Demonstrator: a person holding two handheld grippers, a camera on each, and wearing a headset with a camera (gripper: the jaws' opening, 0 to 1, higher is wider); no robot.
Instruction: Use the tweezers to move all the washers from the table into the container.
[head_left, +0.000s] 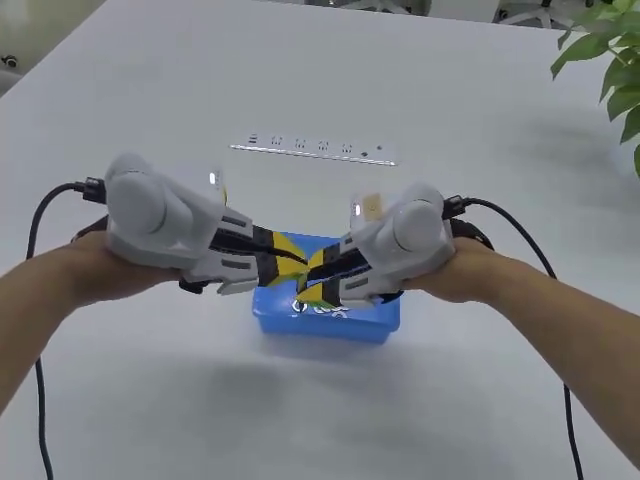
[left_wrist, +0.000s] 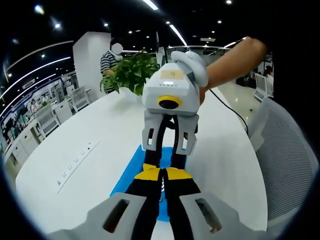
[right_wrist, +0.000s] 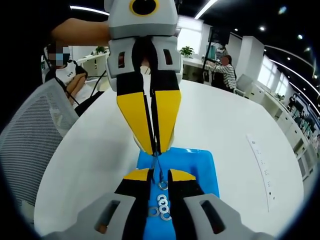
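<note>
Left claw (left_wrist: 162, 174): clamped tight on the tweezers (right_wrist: 158, 167), held over the box.
Right claw (right_wrist: 160, 176): jaws narrowly apart, one on each side of the tweezers; whether they press them I cannot tell.
Box (right_wrist: 200, 165): blue, shallow and open, on the white table (head_left: 300, 80) beneath both claws.
Washers (right_wrist: 162, 200): three lie in the box, close together; a fourth sits right at the tweezers' tip, over the box.
Writing: white print on the box's near wall, partly hidden by the claws, not readable.
Strip (head_left: 315, 150): flat on the table beyond the box, well apart; its markings too small to read.
</note>
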